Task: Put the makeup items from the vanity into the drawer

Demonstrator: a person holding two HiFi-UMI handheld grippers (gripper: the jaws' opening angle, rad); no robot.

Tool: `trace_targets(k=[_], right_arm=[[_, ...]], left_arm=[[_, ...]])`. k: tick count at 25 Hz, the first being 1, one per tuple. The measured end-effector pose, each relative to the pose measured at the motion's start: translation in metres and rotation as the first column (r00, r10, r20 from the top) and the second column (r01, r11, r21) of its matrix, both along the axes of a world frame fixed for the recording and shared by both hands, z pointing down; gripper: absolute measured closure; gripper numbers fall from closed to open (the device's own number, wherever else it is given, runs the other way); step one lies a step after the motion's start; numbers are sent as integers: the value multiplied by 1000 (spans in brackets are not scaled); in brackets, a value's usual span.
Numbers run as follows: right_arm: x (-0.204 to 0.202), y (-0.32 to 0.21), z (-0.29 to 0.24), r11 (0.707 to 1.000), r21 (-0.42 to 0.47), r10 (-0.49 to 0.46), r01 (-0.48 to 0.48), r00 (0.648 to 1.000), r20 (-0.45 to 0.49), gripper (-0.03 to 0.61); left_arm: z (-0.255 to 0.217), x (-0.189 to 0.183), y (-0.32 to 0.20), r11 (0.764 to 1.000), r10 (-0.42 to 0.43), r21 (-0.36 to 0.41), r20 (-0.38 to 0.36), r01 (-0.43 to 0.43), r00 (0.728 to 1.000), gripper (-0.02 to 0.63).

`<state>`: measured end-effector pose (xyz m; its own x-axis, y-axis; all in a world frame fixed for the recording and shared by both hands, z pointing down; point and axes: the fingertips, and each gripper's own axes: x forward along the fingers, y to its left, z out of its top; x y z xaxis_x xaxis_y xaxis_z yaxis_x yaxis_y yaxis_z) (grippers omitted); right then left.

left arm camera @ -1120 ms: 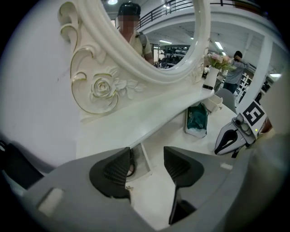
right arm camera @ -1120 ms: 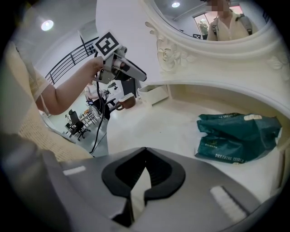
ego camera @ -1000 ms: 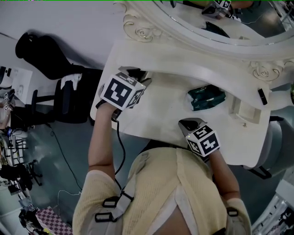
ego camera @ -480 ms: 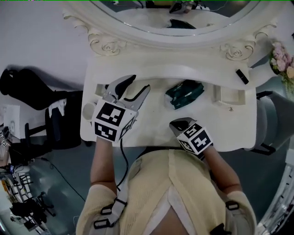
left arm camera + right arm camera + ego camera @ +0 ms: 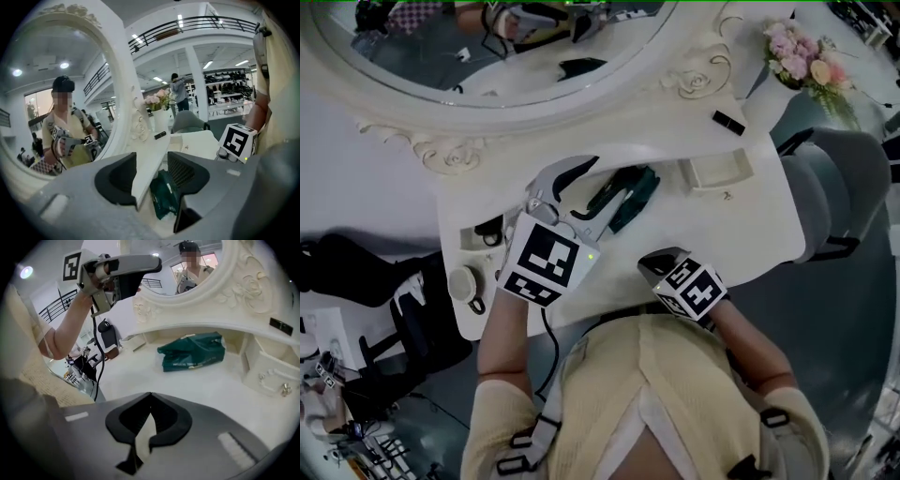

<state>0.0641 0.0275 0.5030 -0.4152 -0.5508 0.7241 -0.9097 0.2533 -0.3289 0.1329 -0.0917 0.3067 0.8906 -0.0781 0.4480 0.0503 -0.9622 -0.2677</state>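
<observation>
A dark green makeup pouch (image 5: 639, 192) lies on the white vanity top (image 5: 741, 230), under the mirror's shelf. My left gripper (image 5: 600, 178) hovers just left of the pouch and above it. Its jaws stand open with nothing between them. In the left gripper view the pouch (image 5: 164, 194) shows low between the open jaws of the left gripper (image 5: 152, 159), with the shelf edge crossing the gap. My right gripper (image 5: 661, 261) stays near the vanity's front edge. The right gripper (image 5: 151, 394) is shut and empty in its own view, where the pouch (image 5: 192, 351) lies ahead.
A small drawer unit (image 5: 717, 172) with a knob (image 5: 284, 389) stands at the vanity's right. A slim black item (image 5: 729, 122) lies on the shelf above it. Round containers (image 5: 467, 281) sit at the left end. Flowers (image 5: 802, 47) and a grey chair (image 5: 830, 187) are to the right.
My left gripper has swung from the vanity's left side rightward and up, close to the green pouch, rolling as it went. The head view has turned. The right gripper has shifted slightly.
</observation>
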Motion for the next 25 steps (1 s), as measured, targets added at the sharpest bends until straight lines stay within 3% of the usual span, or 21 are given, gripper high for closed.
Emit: trace_targets(k=[6,12,19,25], right_arm=[[37,23,-3,985,12,172,-172,985,5,577],[65,46,-6,954,23,298,-299,954,18,577],[83,66,-4,920,30,391,-391,920,29,577],[99,81,-4,893,40,448,-449,894,35,577]], left_arm=[[8,60,50,969,223,88,98,-232,970,400],[14,104,78,925,339,128,151,-358,929,399],[26,159,84,882,404,171,205,-439,891,399],[53,206,73,888,375,167,271,-427,886,399]])
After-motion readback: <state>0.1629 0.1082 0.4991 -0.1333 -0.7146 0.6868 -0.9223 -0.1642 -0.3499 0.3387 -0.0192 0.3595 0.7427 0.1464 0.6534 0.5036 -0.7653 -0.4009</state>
